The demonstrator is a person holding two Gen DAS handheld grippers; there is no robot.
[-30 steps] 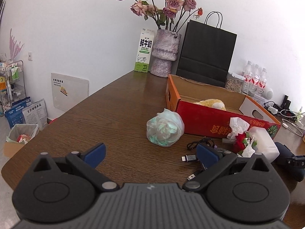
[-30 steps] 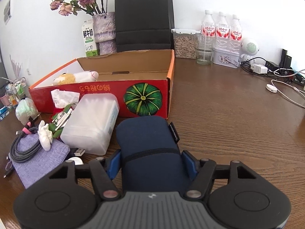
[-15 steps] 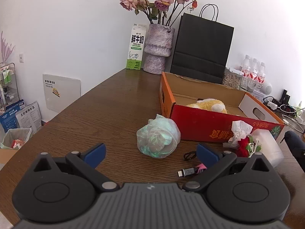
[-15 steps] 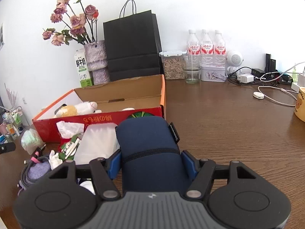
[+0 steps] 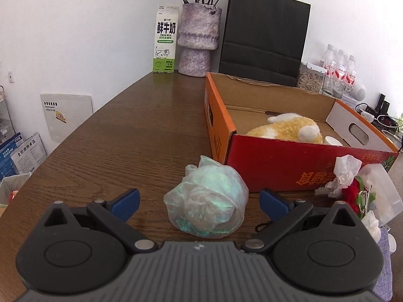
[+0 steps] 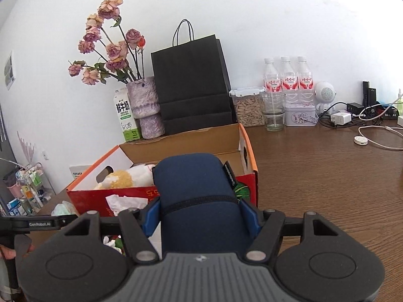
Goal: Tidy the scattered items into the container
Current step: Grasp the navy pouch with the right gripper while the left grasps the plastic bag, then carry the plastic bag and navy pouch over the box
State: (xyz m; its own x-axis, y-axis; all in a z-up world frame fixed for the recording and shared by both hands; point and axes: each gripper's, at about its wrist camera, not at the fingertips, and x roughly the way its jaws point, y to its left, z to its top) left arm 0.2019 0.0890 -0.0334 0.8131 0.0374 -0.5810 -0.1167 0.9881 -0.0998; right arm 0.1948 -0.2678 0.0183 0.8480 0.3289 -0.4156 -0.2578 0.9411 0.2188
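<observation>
Here, left gripper (image 5: 199,201): jaws wide apart, flanking the crumpled plastic bag (image 5: 206,201).
Right gripper (image 6: 201,216): clamped on navy pouch (image 6: 196,201), before cardboard box (image 6: 248,148).

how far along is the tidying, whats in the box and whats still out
Early on. Done: a yellow plush toy lies in the red cardboard box. In hand: the right tongs are shut on a navy pouch, held in front of the box. Left: the open left tongs frame a crumpled plastic bag on the table; a tissue wad and red flower also remain out.
</observation>
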